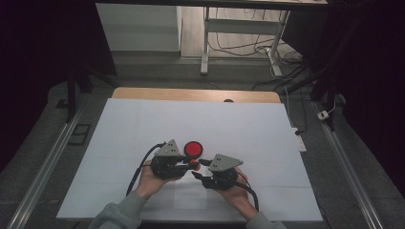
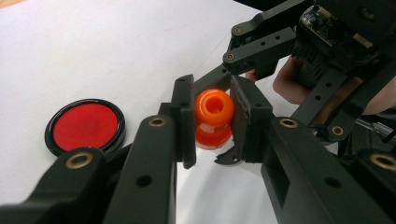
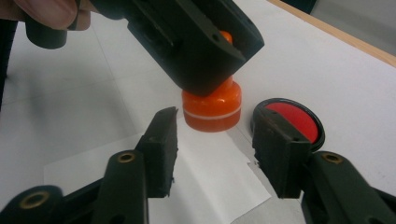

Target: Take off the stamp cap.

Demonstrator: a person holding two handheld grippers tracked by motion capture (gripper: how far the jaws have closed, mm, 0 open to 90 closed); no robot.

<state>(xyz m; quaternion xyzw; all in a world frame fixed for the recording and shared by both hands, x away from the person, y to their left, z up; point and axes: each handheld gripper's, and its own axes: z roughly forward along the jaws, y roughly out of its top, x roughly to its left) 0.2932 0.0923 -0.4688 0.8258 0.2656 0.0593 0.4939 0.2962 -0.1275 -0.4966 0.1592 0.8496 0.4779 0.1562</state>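
left gripper [image 2: 212,123] jaws clench the orange stamp [image 2: 213,116] knob; right gripper [image 3: 215,154] jaws stand released short of its base. an off-centre pinch could twist it free onto the bench [image 1: 143,129].

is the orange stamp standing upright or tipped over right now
Upright. The orange stamp stands with its wide base down over the white sheet, and the left gripper clamps its round knob from above.

The white surface [image 1: 143,129] is evenly and softly lit from above, while the room around it falls into near-black at both sides of the high view. On the surface, shadows are faint. The orange stamp [image 2: 214,116] is sharp and shows mild glare; black gripper parts nearest it blur.
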